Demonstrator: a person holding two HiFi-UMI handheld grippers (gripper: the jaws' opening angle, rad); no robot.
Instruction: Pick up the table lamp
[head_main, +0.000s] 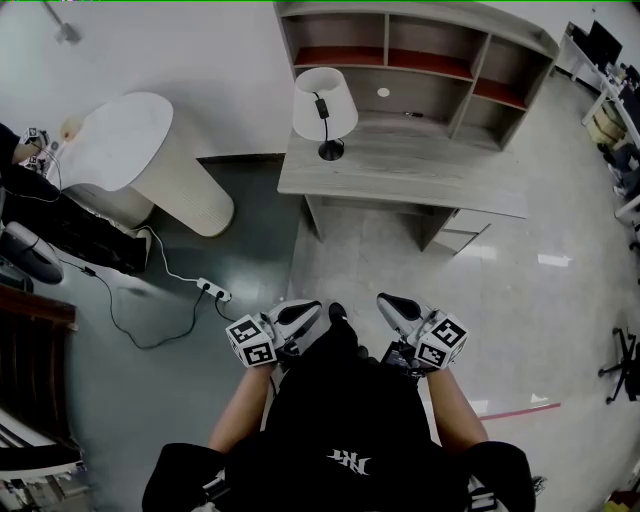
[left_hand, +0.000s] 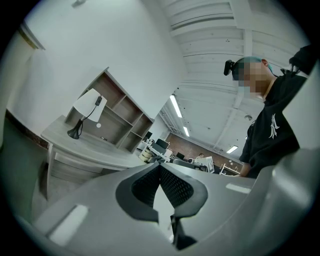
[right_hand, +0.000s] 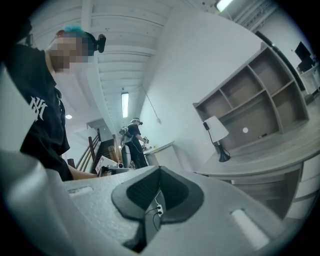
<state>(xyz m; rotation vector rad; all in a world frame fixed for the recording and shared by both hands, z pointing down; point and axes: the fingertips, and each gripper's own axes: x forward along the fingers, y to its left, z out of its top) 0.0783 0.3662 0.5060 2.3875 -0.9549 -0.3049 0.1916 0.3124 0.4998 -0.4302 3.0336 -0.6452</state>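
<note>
Standing well back from the desk (head_main: 400, 175), holding L gripper (head_main: 318, 312) and R gripper (head_main: 392, 305) side by side, close to the body, both pointing level toward the desk. L gripper (left_hand: 160, 167) closed tip to tip, nothing btwn the pads – empty. R gripper (right_hand: 160, 172) likewise pressed together, empty; only floor and a power strip (head_main: 213, 290) seen through the gap behind the pads. Table lamp (head_main: 325, 105) upright on the desk's left rear corner, just in front of the hutch (head_main: 420, 60) – white shade, black stem and base, black cord w/ switch hanging down the shade. Untouched, well apart from both tools. Same lamp visible far off in left gripper view (left_hand: 86, 107) and right gripper view (right_hand: 217, 131), standing on the desktop. Left of the desk, a white round stand (head_main: 150, 160) on the floor (head_main: 260, 230); power strip cable trailing near it. In right gripper view, another person (right_hand: 134, 140) in the bkgd by that stand.
</note>
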